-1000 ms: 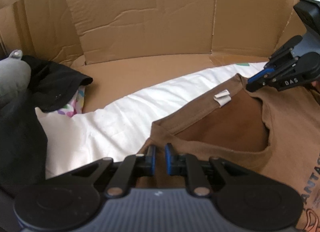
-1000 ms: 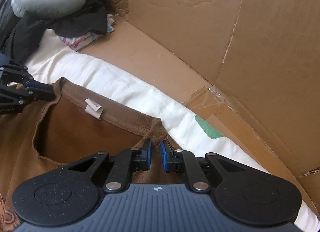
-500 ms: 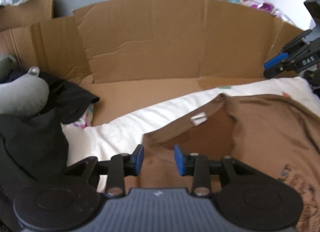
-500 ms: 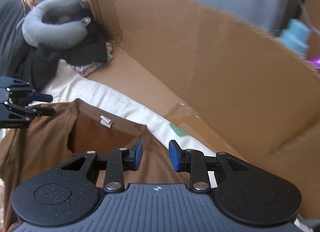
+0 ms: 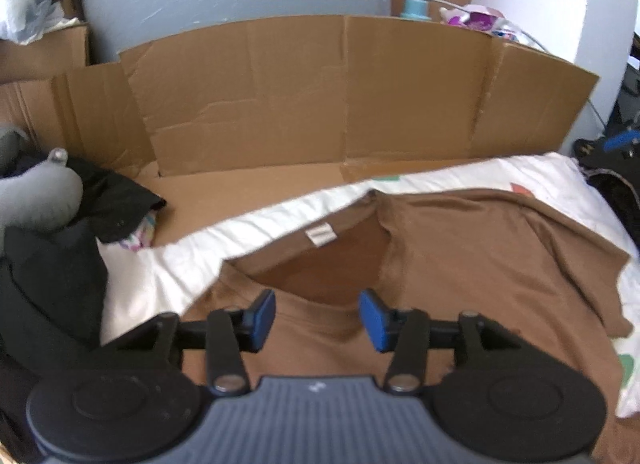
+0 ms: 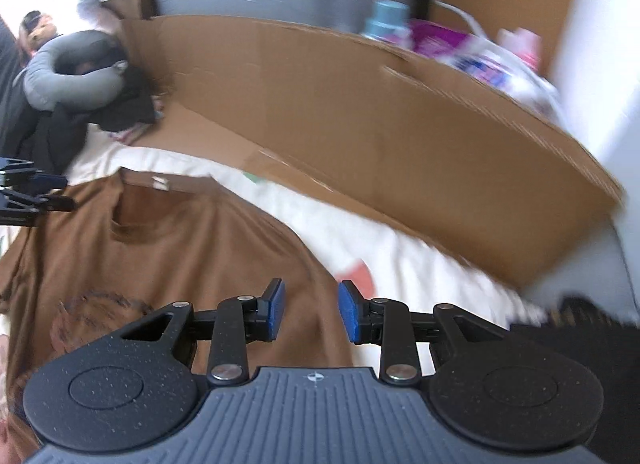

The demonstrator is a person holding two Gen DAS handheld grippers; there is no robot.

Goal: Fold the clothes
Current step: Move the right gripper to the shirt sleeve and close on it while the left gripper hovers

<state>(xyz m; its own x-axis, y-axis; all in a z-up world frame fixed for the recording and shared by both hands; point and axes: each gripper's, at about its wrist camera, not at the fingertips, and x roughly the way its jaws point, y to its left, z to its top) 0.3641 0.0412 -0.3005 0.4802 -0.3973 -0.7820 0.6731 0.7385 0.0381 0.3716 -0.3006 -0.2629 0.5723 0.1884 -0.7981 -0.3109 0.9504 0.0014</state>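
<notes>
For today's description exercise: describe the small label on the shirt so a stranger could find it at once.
Start at the cardboard wall and come down to the brown T-shirt on the white sheet. Inside its neckline, on the back collar band, sits the small white tag, the only pale patch on the brown cloth.

- I see the T-shirt (image 5: 480, 248) lying flat on the sheet (image 5: 168, 272), collar toward the cardboard wall (image 5: 320, 88).
- Left of it, a heap of clothes (image 5: 52, 264) carries a neck pillow (image 5: 36, 200).
- Behind the cardboard, bottles (image 6: 386, 18) and bags.
- My left gripper (image 5: 317, 316) hangs above the collar, jaws opening with nothing between them.
</notes>
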